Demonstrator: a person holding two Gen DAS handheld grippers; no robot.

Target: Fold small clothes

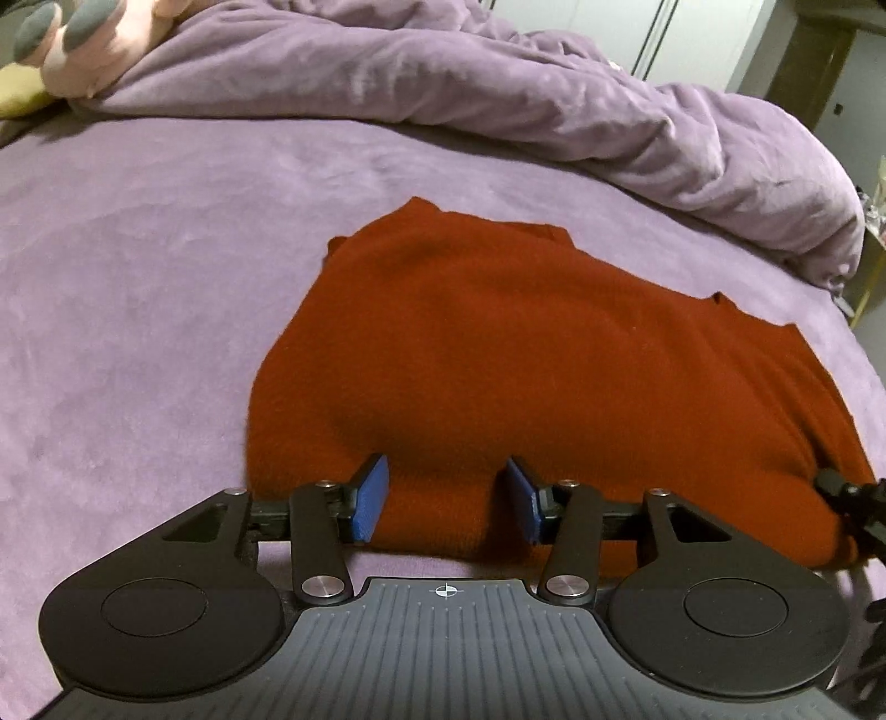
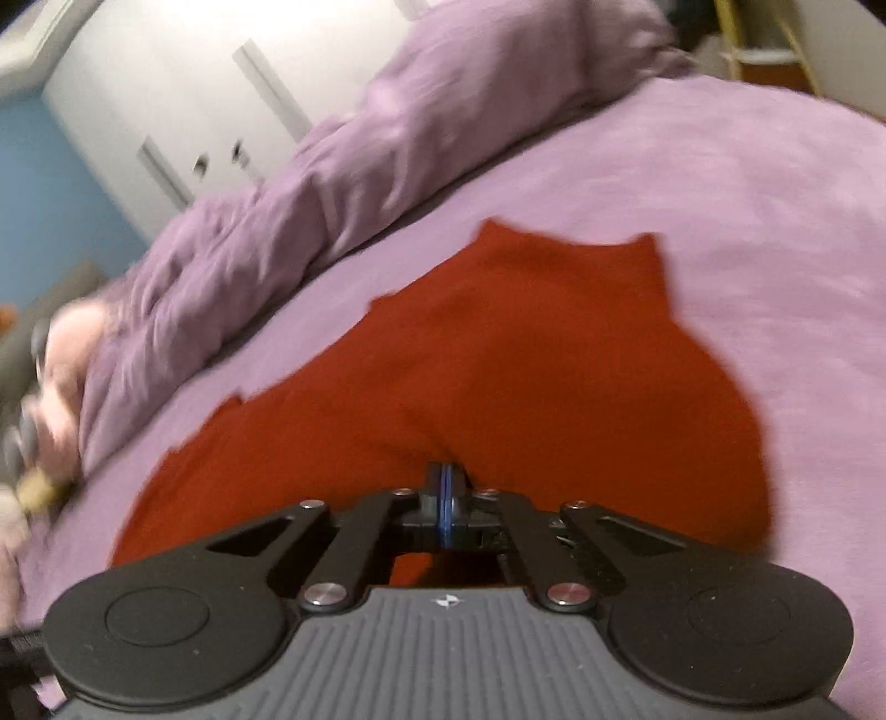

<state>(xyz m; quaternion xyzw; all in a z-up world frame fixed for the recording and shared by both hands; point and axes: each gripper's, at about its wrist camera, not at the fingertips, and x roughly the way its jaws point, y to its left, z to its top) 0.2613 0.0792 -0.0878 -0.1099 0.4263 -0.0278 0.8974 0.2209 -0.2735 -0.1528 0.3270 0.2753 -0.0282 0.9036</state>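
The left gripper point(image 1: 446, 498) has its jaws standing apart, its blue pads point(image 1: 372, 498) on either side of a raised ridge along the near hem of the red garment point(image 1: 498, 354). The pads do not appear to press the cloth; the fabric merely bulges between them. That placement looks like the set-up for a pinch at the hem, the edge a fold would be lifted from.

The right gripper point(image 2: 444, 501) has its jaws brought fully together, the blue pads meeting in a thin line. Its tips sit at the garment's point(image 2: 498, 354) near edge, where the cloth puckers up toward them, so a small fold of fabric may be nipped there; the blur keeps that from being certain. In the left wrist view, black parts of this gripper show at the garment's near right corner. Taking both ends of one hem would let the cloth be carried over evenly.

The garment lies spread flat on the purple bedsheet point(image 1: 138, 288), close to the bed's near edge, its far corners pointing toward the bunched purple duvet point(image 1: 498, 94) along the far side. That leaves flat sheet around it to fold on. A pink and grey soft toy point(image 1: 83, 44) rests at the far left corner.

No brand, label or legible writing shows; only a small cross-hair mark on each gripper body.
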